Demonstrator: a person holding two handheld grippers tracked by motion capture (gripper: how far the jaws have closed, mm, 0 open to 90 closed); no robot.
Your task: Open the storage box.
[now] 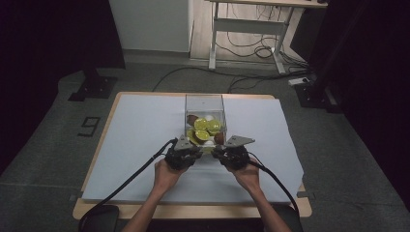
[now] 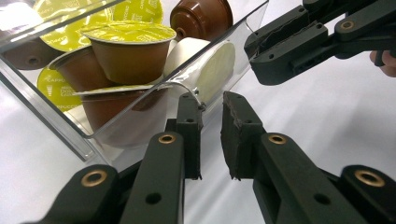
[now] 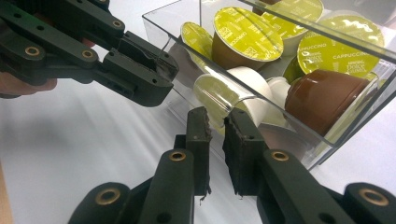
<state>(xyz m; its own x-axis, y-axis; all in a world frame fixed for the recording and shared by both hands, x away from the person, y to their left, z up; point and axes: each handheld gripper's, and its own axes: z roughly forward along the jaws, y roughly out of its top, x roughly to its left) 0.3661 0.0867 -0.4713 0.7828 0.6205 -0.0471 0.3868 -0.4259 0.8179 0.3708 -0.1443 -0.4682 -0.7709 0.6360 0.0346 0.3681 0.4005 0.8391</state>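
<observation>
The left gripper (image 1: pixel 189 149), its jaws clenched almost together with nothing between them, hovers at the near left corner of the clear box (image 1: pixel 204 102), its tips just at the wall. The box stands mid-surface (image 1: pixel 140 145) on the white sheet, filled with coffee capsules (image 1: pixel 201 124), green-lidded, brown and white. The right gripper (image 1: pixel 223 150) sits at the near right corner, likewise clenched on nothing, tips close to the wall.
</observation>
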